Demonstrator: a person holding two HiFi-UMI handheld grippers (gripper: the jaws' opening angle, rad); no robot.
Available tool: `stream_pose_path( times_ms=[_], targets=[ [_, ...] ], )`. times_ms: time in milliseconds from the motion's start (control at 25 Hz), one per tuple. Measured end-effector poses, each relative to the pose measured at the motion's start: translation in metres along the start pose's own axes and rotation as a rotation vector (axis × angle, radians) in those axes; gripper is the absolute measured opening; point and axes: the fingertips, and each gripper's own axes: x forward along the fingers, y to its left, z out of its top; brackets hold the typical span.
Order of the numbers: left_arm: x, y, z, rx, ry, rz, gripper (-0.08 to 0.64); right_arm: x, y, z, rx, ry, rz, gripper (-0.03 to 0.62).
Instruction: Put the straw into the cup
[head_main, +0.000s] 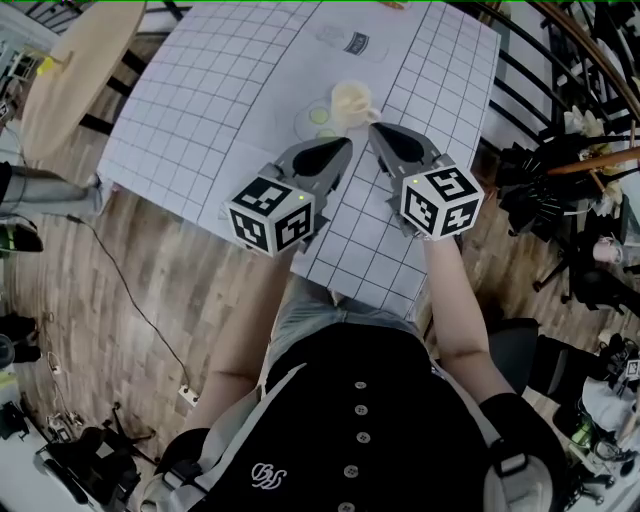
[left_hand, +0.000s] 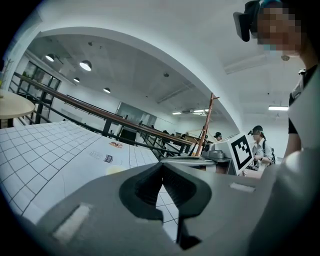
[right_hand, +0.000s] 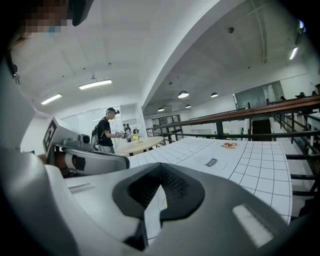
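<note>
On the white grid mat (head_main: 200, 120) stands a clear cup (head_main: 345, 102) with a cream-coloured top and yellow-green marks low on its left side. I cannot make out a straw in any view. My left gripper (head_main: 346, 144) lies just in front of the cup, its jaws meeting at the tip with nothing between them. My right gripper (head_main: 374, 127) is close to the cup's right side, shut and empty. In the left gripper view the jaws (left_hand: 161, 164) close over a pale yellow patch of the cup (left_hand: 116, 170). The right gripper (right_hand: 160, 166) also shows shut jaws.
A printed logo (head_main: 355, 42) marks the mat behind the cup. A round wooden table (head_main: 75, 70) stands at the left, a black railing (head_main: 560, 70) and dark gear at the right. A cable (head_main: 130, 300) runs over the wood floor. A person (right_hand: 106, 132) stands far off.
</note>
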Motion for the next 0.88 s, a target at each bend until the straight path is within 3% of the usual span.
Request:
stream_pose_path(
  times_ms=[640,880],
  targets=[
    [0.002,-0.038,-0.019,0.028,0.057,-0.029,-0.002,-0.030,0.027,-0.026,-0.011,0.047,0.018,-0.002],
    [0.002,-0.041,-0.020,0.002,0.042,-0.043,-0.002,-0.036,0.028,-0.024,-0.022,0.036,0.017,-0.002]
  ],
)
